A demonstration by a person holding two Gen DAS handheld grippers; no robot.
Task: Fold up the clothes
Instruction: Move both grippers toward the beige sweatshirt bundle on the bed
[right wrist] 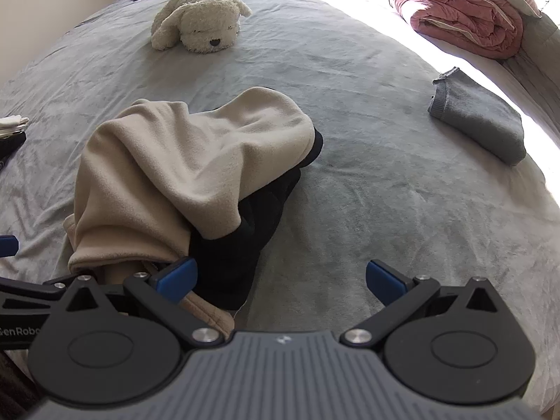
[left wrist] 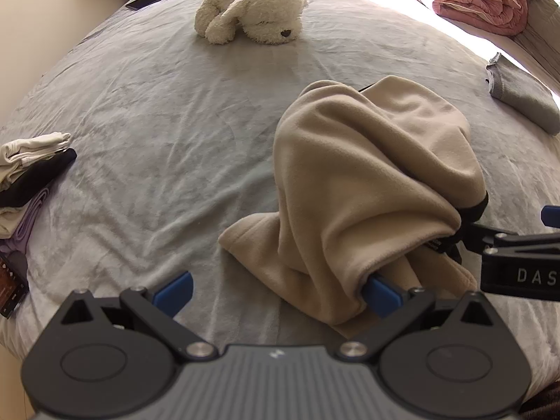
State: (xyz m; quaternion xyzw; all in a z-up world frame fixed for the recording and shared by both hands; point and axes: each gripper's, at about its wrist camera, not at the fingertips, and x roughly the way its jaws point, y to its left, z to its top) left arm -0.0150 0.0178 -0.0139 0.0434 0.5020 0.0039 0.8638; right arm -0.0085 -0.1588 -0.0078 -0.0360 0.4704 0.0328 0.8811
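A beige fleece [left wrist: 367, 182] lies bunched in a soft heap on the grey bed [left wrist: 157, 133], lower right in the left wrist view and left of centre in the right wrist view. It has thick rolling folds, with black fabric [right wrist: 245, 238] showing from under its right edge. The left tool [left wrist: 278, 292] is spread wide, its right pad tucked under a fold of the fleece hem, gripping nothing. The right tool [right wrist: 281, 276] is also released, its left pad touching the garment's near edge. A white plush dog [right wrist: 199, 28] rests near the top of the frame, a folded grey cloth [right wrist: 479, 122] at the right, a pink quilt [right wrist: 465, 14] in the upper right corner, and a stack of clothes [left wrist: 28, 178] at the left
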